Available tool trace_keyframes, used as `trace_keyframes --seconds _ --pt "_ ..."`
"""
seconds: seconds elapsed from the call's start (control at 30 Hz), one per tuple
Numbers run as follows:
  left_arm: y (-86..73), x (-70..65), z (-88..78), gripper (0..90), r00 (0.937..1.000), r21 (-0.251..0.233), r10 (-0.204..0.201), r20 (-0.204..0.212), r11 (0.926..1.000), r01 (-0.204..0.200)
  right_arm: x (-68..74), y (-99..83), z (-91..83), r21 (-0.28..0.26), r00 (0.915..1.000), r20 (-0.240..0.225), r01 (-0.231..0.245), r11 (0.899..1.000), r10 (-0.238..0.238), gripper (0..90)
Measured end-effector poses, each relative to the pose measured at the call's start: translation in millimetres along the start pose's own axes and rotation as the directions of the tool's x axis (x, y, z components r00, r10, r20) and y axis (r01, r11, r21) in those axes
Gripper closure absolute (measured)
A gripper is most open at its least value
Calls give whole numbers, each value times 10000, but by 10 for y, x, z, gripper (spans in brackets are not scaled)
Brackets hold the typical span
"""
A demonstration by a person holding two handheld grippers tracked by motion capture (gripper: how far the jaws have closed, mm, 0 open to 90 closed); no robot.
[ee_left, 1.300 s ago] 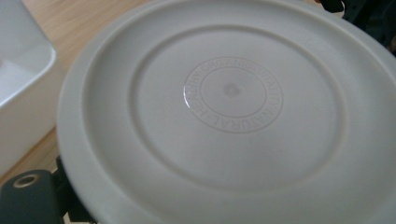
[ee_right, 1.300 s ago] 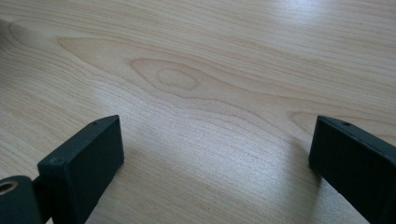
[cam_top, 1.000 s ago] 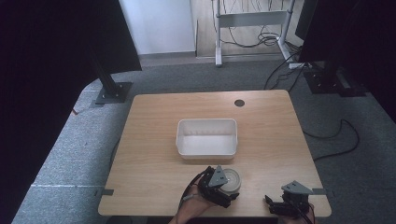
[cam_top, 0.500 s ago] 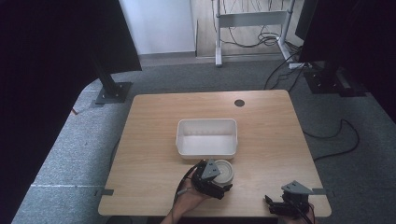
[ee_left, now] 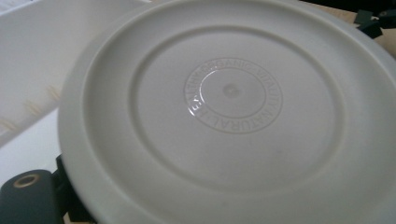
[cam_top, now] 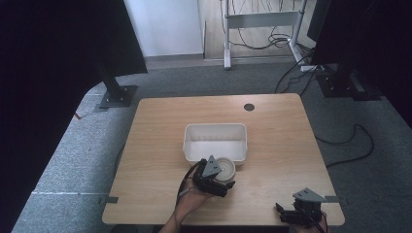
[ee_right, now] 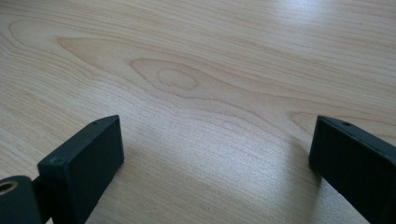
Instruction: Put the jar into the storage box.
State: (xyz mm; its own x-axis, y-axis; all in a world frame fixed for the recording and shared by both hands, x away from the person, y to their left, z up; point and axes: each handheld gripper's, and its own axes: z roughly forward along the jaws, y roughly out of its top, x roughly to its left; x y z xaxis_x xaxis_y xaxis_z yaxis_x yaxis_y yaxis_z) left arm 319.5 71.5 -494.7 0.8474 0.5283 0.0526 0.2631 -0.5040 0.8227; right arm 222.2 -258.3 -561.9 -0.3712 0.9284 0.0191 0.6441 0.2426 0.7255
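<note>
At the near edge of the wooden table (cam_top: 155, 145), just in front of the white rectangular tub (cam_top: 215, 141), a round off-white plastic dish (cam_top: 225, 168) is held by the left gripper (cam_top: 214, 182). In the left gripper view the dish's underside (ee_left: 229, 107) is seen close up, with raised rings and embossed lettering around the centre, and the tub's pale wall (ee_left: 42, 60) is seen behind it. One black jaw is seen at the lower left, pressed against the rim; the other is hidden by the dish, so the grip is judged to be closed on the rim, though the full pinch cannot be seen.

The dish is judged to be light, stiff and thin-walled, with a smooth, slightly glossy surface that could slip between hard jaws. It is not thought fragile, but a dish gripped at one edge can swing or pivot if the pinch is loose. The best hold is taken across the rim, with one jaw inside and one outside, where the lip gives something to bite on; the broad flat base offers nothing to grasp.

The right gripper (cam_top: 300, 213) is parked at the table's near right corner, well apart from the dish. In the right gripper view its jaws are spread wide over bare wood grain (ee_right: 196, 93), and nothing is held between them.
</note>
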Motion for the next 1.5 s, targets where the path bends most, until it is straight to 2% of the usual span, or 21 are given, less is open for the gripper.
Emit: trace_keyframes --seconds 0.5,0.87,1.07,1.27,1.5 --pt "68 199 17 98 9987 -84 -143 -499 9999 139 0 -1 0 -9 10000 -10 2 10000 -2 27" --pt "132 350 21 98 9949 -250 -242 -981 9994 219 1 -1 0 -7 10000 -23 11 10000 -11 27" --pt "139 410 81 98 9914 -168 -280 -1275 9995 260 1 -1 0 -8 10000 -26 11 10000 -11 27" --pt "143 451 164 98 9843 -50 -251 -1749 9997 246 1 -1 0 -14 10000 -38 30 10000 -30 27" --pt "145 527 228 98 9785 -173 -590 -1974 9982 567 1 -1 0 -15 10000 -40 29 10000 -30 27"
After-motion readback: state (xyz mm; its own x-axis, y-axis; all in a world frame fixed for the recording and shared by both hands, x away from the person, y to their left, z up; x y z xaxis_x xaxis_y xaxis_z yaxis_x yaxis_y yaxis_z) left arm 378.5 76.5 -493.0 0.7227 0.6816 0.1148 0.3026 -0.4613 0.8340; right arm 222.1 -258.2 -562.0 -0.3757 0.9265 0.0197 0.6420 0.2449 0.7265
